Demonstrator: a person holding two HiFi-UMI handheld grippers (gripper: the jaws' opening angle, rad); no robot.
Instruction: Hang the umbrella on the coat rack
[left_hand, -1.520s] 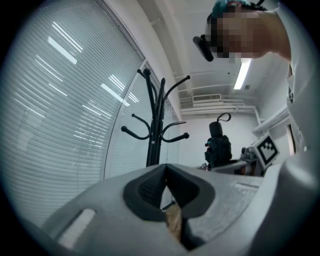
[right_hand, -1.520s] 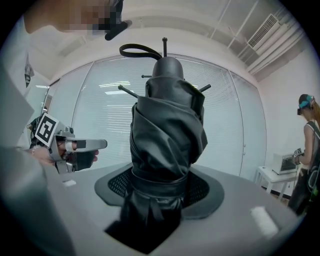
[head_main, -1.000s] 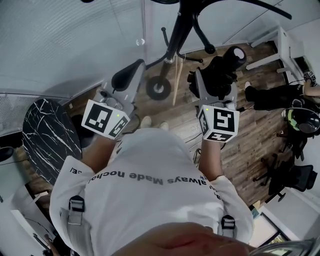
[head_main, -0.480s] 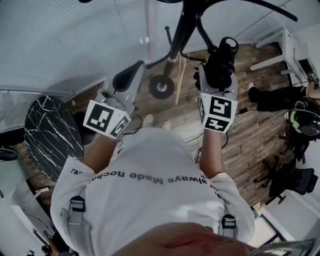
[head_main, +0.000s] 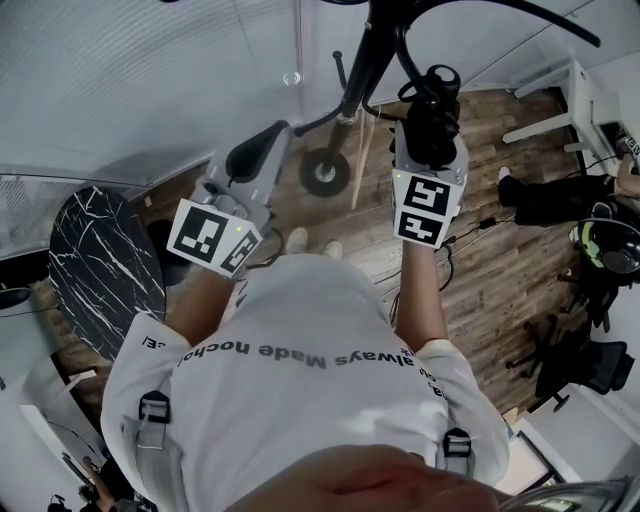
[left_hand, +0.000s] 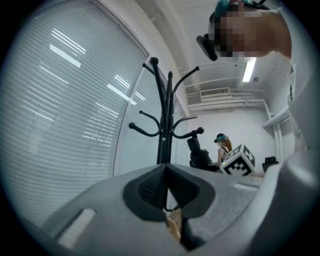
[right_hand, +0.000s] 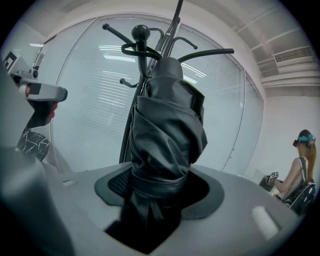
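Blinds (left_hand: 65, 115) behind coat rack (left_hand: 161, 135); right gripper (right_hand: 160, 186) jaws clenched around umbrella (right_hand: 167, 125), left gripper (left_hand: 167, 189) jaws together.

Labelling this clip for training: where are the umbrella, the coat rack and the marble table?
umbrella (right_hand: 165, 125), right gripper view, folded black canopy above its strap
coat rack (left_hand: 164, 145), left gripper view, upright pole
marble table (head_main: 100, 270), head view, dark veined top

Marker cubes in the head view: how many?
2. One marker cube on the left gripper, left of the coat rack; the other on the right gripper holding the black umbrella. None seem hidden.
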